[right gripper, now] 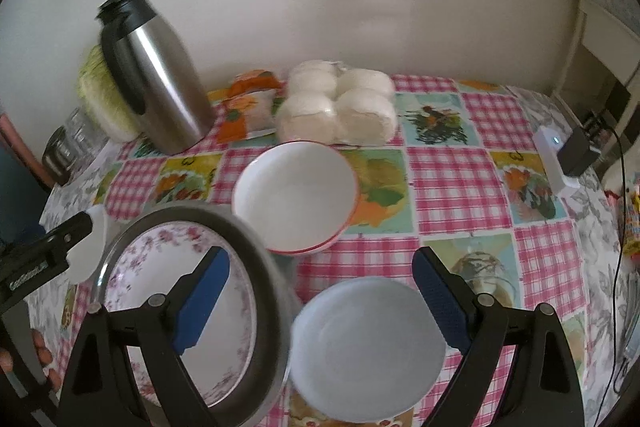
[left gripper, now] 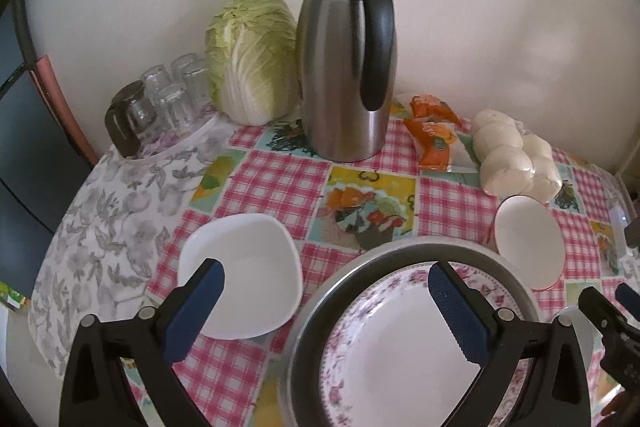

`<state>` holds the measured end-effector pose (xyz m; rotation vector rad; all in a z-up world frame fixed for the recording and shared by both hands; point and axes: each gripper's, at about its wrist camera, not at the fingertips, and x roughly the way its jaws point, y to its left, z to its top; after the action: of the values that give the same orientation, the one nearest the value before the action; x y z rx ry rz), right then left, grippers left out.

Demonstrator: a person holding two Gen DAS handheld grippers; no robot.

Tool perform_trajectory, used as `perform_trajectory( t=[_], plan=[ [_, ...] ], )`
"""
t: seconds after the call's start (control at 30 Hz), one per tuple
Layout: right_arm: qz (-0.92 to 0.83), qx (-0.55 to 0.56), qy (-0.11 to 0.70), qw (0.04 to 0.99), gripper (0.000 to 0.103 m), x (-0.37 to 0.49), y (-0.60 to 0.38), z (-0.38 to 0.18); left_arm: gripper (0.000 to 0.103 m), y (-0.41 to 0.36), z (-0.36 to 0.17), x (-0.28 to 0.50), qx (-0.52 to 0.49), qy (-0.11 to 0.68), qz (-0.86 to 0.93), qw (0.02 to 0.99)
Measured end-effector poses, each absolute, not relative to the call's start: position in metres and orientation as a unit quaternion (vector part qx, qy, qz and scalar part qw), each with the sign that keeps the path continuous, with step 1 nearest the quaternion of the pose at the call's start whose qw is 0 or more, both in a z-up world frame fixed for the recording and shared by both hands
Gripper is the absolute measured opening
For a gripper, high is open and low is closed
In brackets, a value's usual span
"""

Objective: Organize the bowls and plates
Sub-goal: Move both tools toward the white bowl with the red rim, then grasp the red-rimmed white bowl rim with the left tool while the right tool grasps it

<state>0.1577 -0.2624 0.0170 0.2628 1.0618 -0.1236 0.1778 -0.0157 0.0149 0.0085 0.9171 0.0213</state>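
A floral plate (left gripper: 400, 347) lies inside a round metal tray (left gripper: 404, 251), near my left gripper (left gripper: 326, 285), which is open and empty above the table. A white squarish dish (left gripper: 248, 267) sits left of the tray, under the left finger. In the right wrist view the floral plate (right gripper: 160, 267) in the metal tray (right gripper: 248, 239) is at lower left. A red-rimmed white bowl (right gripper: 296, 195) stands on the cloth beyond. A plain white bowl (right gripper: 368, 351) lies below my right gripper (right gripper: 320, 269), which is open and empty. The red-rimmed bowl also shows in the left view (left gripper: 528, 239).
A steel thermos jug (left gripper: 344, 67), a cabbage (left gripper: 252, 55), upturned glasses (left gripper: 168, 99), orange packets (left gripper: 436, 131) and a bag of white buns (right gripper: 340, 107) stand at the back by the wall. A white charger with cable (right gripper: 556, 163) lies at the right table edge.
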Motion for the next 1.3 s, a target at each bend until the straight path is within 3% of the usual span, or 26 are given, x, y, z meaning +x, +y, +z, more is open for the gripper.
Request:
perform_trajectory(
  t=[0.43, 1.17, 1.3],
  plan=[
    [-0.089, 0.146, 0.493, 0.853, 0.093, 0.170, -0.295, 0.013, 0.103, -0.052, 0.015, 0.188, 0.020, 0.420, -0.022, 0.907],
    [-0.092, 0.183, 0.520, 0.829, 0.093, 0.205, -0.319, -0.033, 0.103, -0.115, -0.014, 0.250, 0.062, 0.512, -0.091, 0.852],
    [-0.086, 0.200, 0.525, 0.823, 0.093, 0.208, -0.318, -0.043, 0.094, -0.124, -0.029, 0.259, 0.049, 0.539, -0.102, 0.835]
  ],
)
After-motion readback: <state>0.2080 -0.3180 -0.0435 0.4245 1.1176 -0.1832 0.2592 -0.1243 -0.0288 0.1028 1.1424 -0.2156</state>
